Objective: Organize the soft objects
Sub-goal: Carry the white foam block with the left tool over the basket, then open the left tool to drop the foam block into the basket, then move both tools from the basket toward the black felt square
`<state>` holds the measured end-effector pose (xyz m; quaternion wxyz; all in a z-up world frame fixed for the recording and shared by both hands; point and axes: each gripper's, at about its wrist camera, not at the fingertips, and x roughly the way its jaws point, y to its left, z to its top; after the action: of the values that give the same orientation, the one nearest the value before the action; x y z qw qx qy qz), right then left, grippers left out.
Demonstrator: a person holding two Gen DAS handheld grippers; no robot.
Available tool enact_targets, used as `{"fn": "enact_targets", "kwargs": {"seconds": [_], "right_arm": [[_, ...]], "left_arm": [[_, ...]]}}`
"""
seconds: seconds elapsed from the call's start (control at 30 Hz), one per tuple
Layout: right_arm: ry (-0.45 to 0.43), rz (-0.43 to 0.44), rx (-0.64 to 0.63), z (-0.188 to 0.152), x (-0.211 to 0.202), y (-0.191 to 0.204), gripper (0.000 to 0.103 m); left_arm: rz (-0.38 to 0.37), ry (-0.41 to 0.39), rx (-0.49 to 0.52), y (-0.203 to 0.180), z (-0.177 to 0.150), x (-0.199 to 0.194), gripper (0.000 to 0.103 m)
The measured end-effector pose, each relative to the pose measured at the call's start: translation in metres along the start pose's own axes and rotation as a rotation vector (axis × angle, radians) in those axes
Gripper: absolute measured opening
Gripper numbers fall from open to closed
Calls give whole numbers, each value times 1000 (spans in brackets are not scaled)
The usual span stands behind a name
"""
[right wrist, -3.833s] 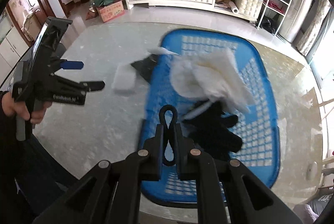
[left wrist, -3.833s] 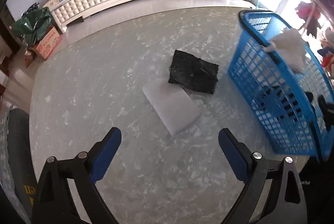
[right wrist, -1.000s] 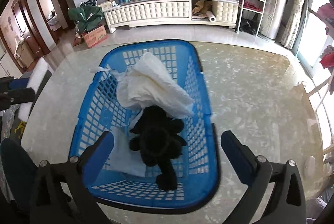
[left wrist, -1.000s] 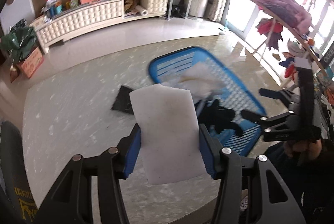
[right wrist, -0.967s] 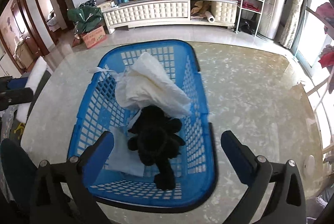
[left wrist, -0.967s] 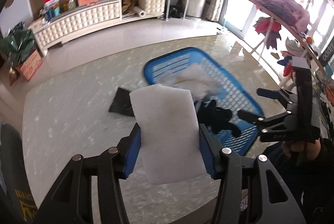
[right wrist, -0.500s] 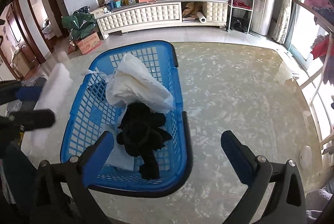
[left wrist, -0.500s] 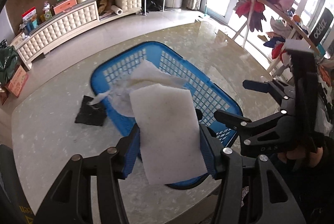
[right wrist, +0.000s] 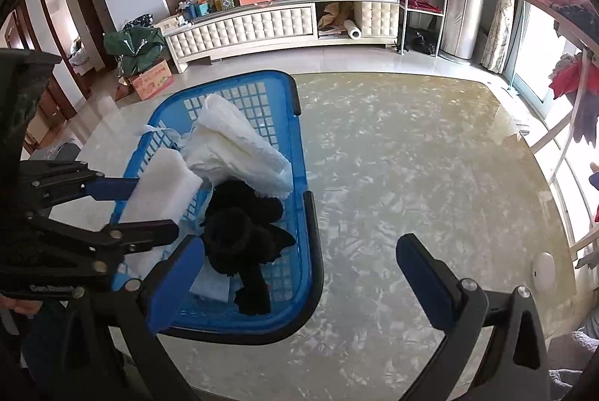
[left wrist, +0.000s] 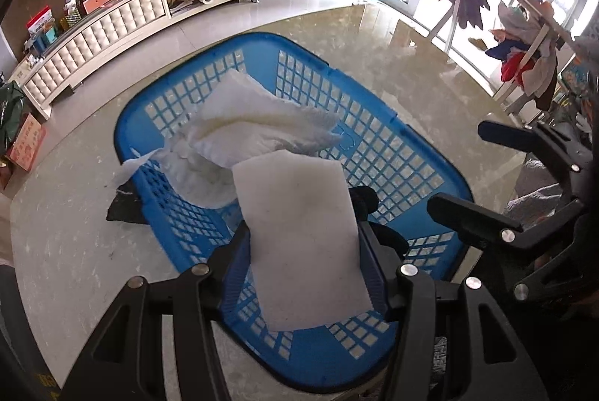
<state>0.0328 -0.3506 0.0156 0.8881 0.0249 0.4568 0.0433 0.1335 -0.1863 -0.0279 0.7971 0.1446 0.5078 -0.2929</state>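
One white foam sheet (left wrist: 299,236) is being pinched between the blue pads of the left hand-held gripper (left wrist: 305,274), which is being held above one blue lattice basket (left wrist: 411,173). The basket is standing on a pale marbled surface (right wrist: 411,176). Inside the basket, one crumpled white padded cloth (left wrist: 254,135) is lying toward the far end, and one black soft item (right wrist: 239,225) is lying nearer the near end; a pale blue piece under it is only partly seen. One dark flat piece (left wrist: 125,210) is lying on the surface, just beside the basket's outer wall. The right hand-held gripper (right wrist: 299,274) is being held spread wide with nothing between its pads, over the surface beside the basket.
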Motion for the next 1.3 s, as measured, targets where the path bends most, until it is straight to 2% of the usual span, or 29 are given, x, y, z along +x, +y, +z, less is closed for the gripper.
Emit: {"fn": "enact_targets", "kwargs": {"seconds": [0.5, 0.67, 0.77, 0.83, 1.03, 1.2, 1.3], "right_arm": [[47, -19, 2, -2, 7, -8, 103], [50, -21, 4, -2, 5, -8, 103], [50, -20, 4, -2, 5, -8, 103], [48, -20, 4, -2, 4, -8, 103], [33, -7, 0, -2, 0, -9, 103], [5, 7, 2, -2, -6, -7, 103], [5, 5, -1, 0, -8, -1, 103]], "left_arm": [[41, 22, 16, -5, 1, 19, 58], [58, 13, 24, -7, 2, 18, 78], [48, 7, 26, -6, 2, 16, 79], [53, 2, 38, -7, 1, 12, 84], [105, -27, 63, -9, -2, 0, 91], [128, -53, 46, -1, -5, -14, 102], [95, -74, 39, 6, -10, -27, 102]]}}
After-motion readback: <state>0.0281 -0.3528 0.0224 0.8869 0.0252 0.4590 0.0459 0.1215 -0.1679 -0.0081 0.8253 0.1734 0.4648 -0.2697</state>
